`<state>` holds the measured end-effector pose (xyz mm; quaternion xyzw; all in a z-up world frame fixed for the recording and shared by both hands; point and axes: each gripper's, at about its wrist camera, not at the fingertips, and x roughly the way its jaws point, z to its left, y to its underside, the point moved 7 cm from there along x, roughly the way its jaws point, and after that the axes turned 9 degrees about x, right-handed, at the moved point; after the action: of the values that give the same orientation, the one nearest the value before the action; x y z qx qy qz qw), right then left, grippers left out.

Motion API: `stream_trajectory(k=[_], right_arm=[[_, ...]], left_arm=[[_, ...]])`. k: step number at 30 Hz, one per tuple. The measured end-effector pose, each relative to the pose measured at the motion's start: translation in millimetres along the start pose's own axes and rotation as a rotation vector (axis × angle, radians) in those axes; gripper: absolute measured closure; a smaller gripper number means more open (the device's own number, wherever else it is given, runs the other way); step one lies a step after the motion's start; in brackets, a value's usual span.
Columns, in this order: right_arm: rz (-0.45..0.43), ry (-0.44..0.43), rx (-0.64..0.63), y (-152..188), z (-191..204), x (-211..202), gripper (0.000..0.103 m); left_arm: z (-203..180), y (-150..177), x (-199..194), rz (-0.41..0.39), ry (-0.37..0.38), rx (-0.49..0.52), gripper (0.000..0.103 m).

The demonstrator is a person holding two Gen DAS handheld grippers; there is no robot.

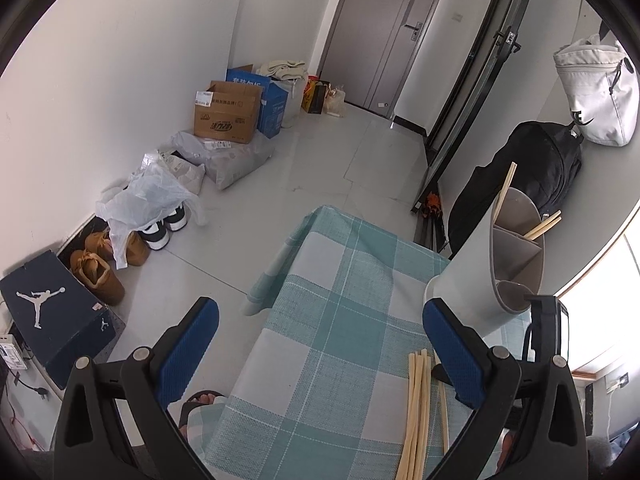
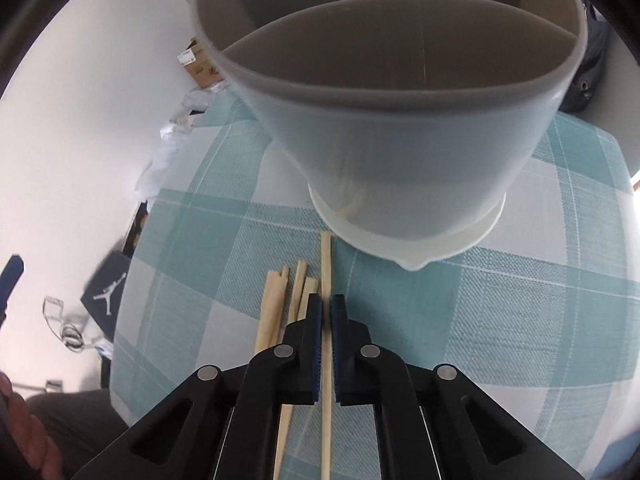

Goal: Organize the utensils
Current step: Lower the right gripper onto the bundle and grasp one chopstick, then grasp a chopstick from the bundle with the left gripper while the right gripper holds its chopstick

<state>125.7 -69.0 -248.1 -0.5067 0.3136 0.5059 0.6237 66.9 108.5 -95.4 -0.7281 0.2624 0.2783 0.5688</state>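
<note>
A white utensil holder point(image 1: 476, 264) with grey inner dividers stands on the teal checked tablecloth point(image 1: 344, 320); chopsticks point(image 1: 505, 190) stick out of its compartments. It fills the top of the right wrist view point(image 2: 400, 140). Several loose wooden chopsticks point(image 1: 416, 412) lie on the cloth. My left gripper point(image 1: 320, 340) is open and empty above the cloth, left of the holder. My right gripper point(image 2: 325, 308) is shut on a single chopstick point(image 2: 326, 264) that points toward the holder's base, beside the other chopsticks point(image 2: 276, 304).
The small table ends at its left edge point(image 1: 256, 300) above a tiled floor. Shoes point(image 1: 100, 268), a dark shoe box point(image 1: 52, 312), cardboard boxes point(image 1: 228, 112) and bags line the wall. A black backpack point(image 1: 524, 176) hangs behind the holder.
</note>
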Motion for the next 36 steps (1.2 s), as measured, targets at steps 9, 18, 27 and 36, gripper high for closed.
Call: stream_trajectory(k=[9,18,27,36], right_arm=[[0.043,-0.016,0.041,25.2,-18.7,-14.9,0.099],[0.041,0.029,-0.021,18.9,-13.0,-13.0,0.096],[0.048,0.131,-0.094,4.1,6.6,-0.9,0.096],[0.036,0.065,-0.044,1.9,-5.0,-8.9,0.098]], left_arm=[[-1.1,2.5,2.7,0.029,0.025,-0.028,0.003],[-8.5,6.5,7.5,0.064,0.041,-0.017,0.003],[-3.9,8.5,11.6,0.082,0.031,-0.026,0.003],[-3.5,40.5,41.9,0.241,0.041,-0.020,0.003]])
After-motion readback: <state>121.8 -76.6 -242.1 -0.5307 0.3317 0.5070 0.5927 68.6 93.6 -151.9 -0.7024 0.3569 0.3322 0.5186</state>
